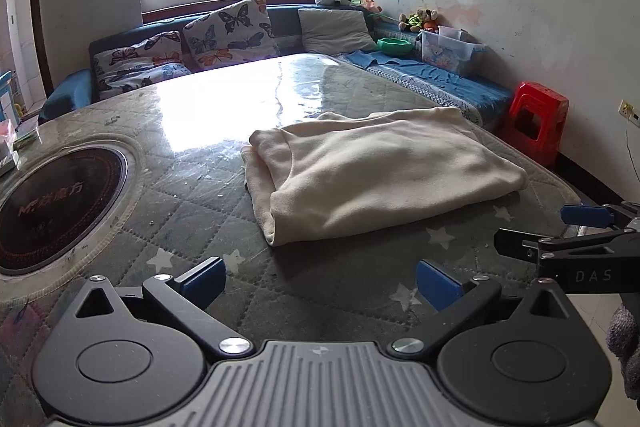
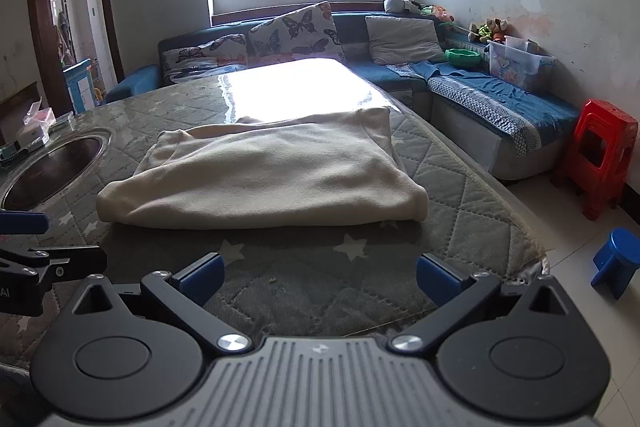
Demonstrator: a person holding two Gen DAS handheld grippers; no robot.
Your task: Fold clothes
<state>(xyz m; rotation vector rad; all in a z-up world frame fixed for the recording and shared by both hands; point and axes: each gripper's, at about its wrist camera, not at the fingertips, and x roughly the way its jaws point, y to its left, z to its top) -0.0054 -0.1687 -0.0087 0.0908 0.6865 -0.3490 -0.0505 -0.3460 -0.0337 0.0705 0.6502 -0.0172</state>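
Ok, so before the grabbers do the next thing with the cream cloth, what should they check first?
1. Left gripper jaws open, nothing between them: ok.
2. Right gripper jaws open, nothing between them: ok.
3. Cream garment lying folded on the quilted table cover, not hanging over the edge: ok.
4. Both grippers clear of the garment, a strip of cover showing between: ok.
5. Nothing lying on the garment: ok.
6. Whether the layers underneath are lined up neatly: cannot tell, they are hidden.
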